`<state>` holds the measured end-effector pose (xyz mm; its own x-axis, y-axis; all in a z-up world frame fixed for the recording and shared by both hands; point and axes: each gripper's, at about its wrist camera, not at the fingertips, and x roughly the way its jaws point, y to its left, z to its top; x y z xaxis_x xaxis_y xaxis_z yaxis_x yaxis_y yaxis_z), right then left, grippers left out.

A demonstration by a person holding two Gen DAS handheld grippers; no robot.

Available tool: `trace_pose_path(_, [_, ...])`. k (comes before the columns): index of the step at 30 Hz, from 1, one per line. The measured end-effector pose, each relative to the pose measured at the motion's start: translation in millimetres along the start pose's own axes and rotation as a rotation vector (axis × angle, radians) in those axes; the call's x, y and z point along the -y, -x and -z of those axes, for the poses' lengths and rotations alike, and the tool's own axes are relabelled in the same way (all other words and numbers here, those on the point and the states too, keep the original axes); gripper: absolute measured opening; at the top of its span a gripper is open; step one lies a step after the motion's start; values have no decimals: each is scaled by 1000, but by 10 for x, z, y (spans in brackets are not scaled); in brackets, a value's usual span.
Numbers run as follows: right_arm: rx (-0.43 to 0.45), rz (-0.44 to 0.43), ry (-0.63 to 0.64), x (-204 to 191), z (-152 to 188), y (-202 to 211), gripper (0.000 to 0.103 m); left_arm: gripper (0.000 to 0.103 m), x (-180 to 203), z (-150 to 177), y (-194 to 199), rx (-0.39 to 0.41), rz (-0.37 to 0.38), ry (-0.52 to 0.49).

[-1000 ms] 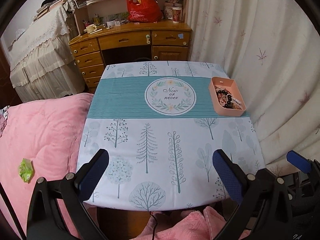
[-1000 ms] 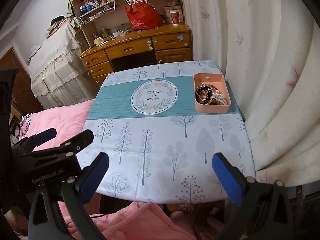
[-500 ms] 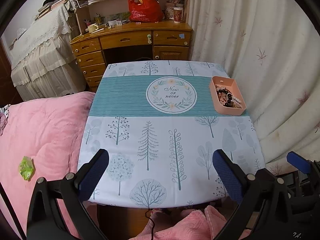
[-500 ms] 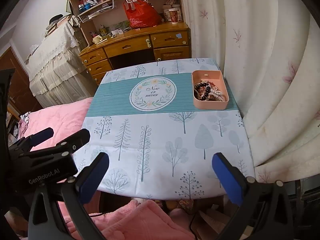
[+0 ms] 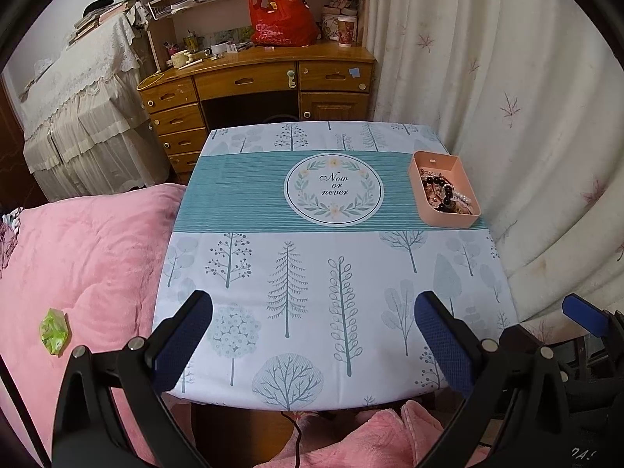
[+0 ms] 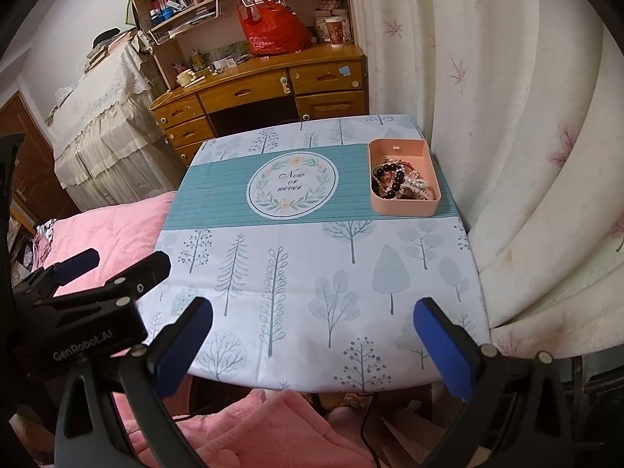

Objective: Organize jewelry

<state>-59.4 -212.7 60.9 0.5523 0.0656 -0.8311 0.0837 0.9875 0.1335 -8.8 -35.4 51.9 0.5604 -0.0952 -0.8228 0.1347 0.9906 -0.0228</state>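
Note:
A pink tray stands at the right edge of the table, on the teal band of the tablecloth. It holds a heap of jewelry: dark bead bracelets, pearls and chains. It also shows in the right wrist view with the jewelry. My left gripper is open and empty over the near table edge. My right gripper is open and empty over the near edge, far from the tray. The left gripper's body shows at the left in the right wrist view.
A pink quilt lies left of the table with a green wrapper on it. White curtains hang along the right side. A wooden desk with a red bag stands behind the table.
Both grippers have drawn back and risen a little, so the table looks slightly farther. Both stay open and empty. The tray has not moved.

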Motion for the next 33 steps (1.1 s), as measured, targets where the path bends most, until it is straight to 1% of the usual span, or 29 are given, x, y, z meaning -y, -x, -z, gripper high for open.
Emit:
trace_pose_path(7, [-8, 4, -2, 29, -59, -34, 103, 102, 18, -35, -12, -1, -7, -3])
trace_pose_path(26, [-18, 13, -11, 27, -82, -96, 103, 102, 7, -115, -49, -2, -17, -8])
trace_pose_path(33, [-24, 17, -15, 14, -96, -134, 103, 102, -49, -155, -85, 1, -19, -13])
